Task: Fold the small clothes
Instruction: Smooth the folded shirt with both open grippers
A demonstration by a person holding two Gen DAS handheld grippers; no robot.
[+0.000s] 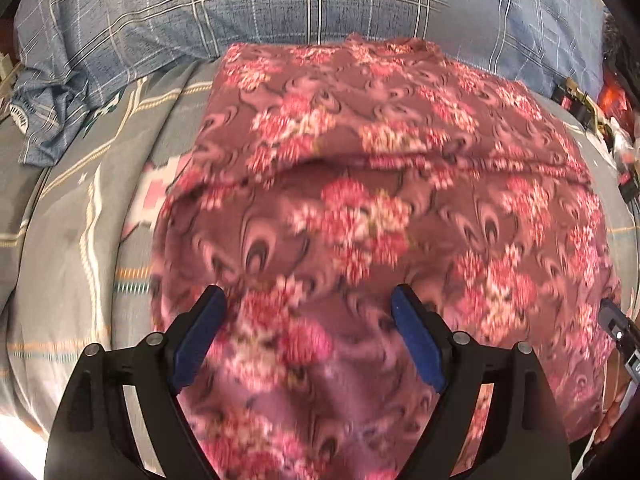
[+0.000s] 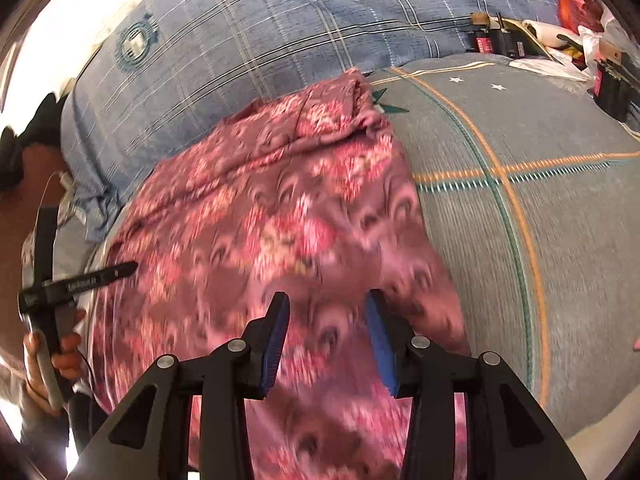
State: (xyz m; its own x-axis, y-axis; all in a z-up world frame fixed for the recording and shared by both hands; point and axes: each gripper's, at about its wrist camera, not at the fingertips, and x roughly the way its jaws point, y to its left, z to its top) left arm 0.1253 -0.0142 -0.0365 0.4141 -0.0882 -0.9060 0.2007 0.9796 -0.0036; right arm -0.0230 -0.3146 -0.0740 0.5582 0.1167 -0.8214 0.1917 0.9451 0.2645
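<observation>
A bed covered by a grey sheet (image 2: 540, 220) with orange and teal stripes carries the floral maroon garment (image 1: 380, 208). A blue plaid pillow (image 1: 280, 4) lies behind it.

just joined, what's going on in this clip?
A person is folding a pink floral garment spread on a grey bedsheet, with a hand-held gripper in each hand. Both sets of tongs, left and right, hang open just above the cloth, gripping nothing. The garment already has one fold across its far part. A blue plaid pillow lies behind it.
</observation>
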